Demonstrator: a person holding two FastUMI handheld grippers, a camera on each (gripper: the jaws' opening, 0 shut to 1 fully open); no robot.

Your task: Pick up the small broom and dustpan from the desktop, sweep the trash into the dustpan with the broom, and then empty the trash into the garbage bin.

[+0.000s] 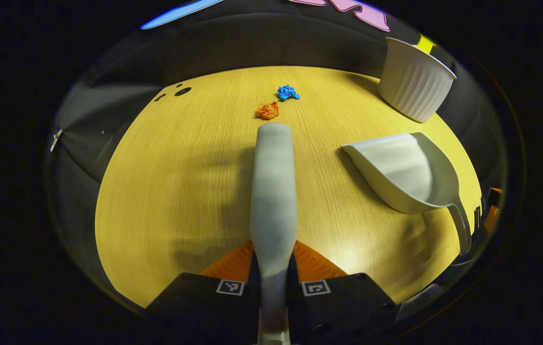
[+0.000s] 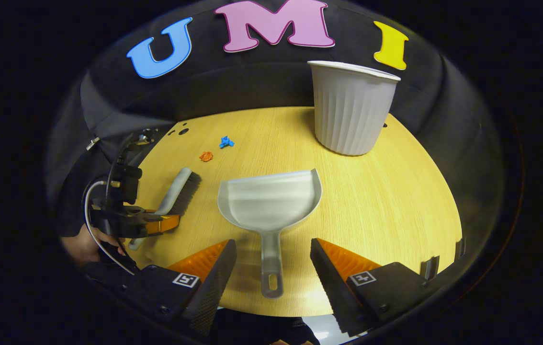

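Round, pale wood-grain desktop [image 2: 386, 206], set against black cloth. Standing on its far right part is a white ribbed plastic garbage bin [image 2: 350, 108], upright and open at the top; in the left gripper view the same bin [image 1: 415, 79] appears at upper right.

A light grey plastic dustpan [image 2: 271, 203] lies flat near the middle of the desktop, mouth toward the bin, its slim handle pointing back toward the right gripper [image 2: 271, 270]. That gripper's two fingers are spread wide apart, one on either side of the handle and touching neither side of it. In the left gripper view the dustpan [image 1: 410, 175] lies to the right, apart from the broom.

A small grey-handled broom with dark bristles [image 2: 178, 191] lies left of the dustpan. The left gripper [image 1: 274, 268] has its fingers pressed together on the broom's handle [image 1: 274, 191], which runs forward from between them; from the right gripper view the same gripper [image 2: 156, 223] is seen, a hand [image 2: 84, 244] behind it.

Beyond the broom tip lie two scraps of trash, close together: a crumpled orange paper ball [image 1: 267, 110] and, just farther, a crumpled blue paper ball [image 1: 287, 92]. Both rest well apart from the dustpan.
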